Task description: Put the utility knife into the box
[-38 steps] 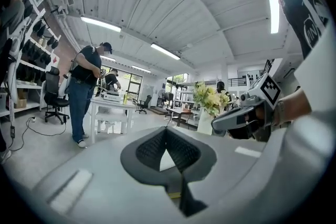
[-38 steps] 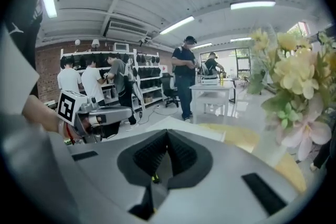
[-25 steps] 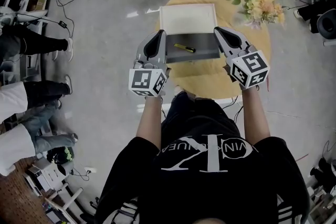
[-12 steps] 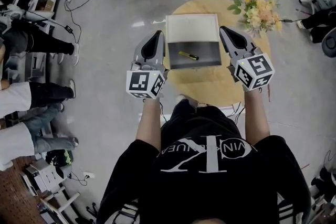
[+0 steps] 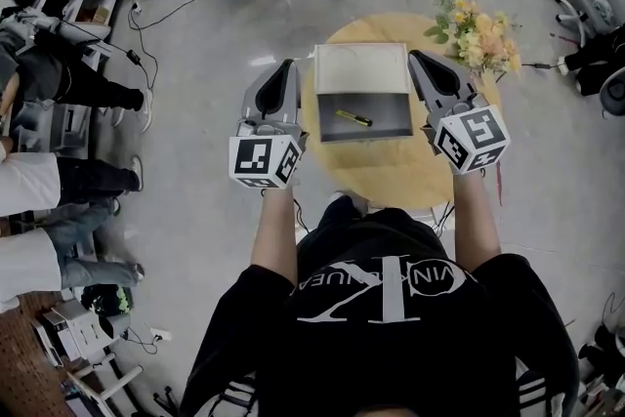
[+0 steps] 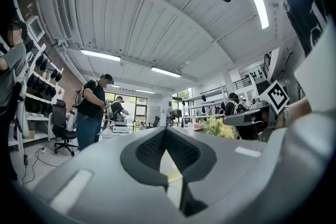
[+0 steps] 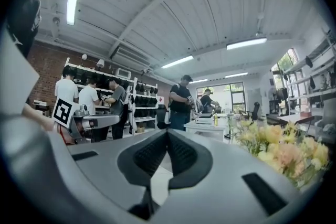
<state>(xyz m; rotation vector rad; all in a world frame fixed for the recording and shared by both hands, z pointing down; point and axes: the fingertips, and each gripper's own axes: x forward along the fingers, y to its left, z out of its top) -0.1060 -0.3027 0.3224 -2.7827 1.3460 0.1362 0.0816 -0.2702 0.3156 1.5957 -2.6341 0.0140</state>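
Two grippers flank the box; the knife lies inside it.

Left gripper (image 5: 286, 66) and right gripper (image 5: 416, 58) are both clenched tip to tip on nothing, and each gripper view shows the pads (image 6: 181, 150) meeting with no object between. The knife (image 5: 354, 118), yellow and black, lies flat and slanted on the grey floor of the open box (image 5: 363, 136), apart from its walls. The lid (image 5: 359, 68) is laid back behind. The box sits on a round table (image 5: 391, 176), with flowers (image 5: 477, 34) at right rear. Judgement: placing looks done and only withdrawal is left. Draw both grippers straight back toward the body with no sideways swing, so box and lid are not nudged.
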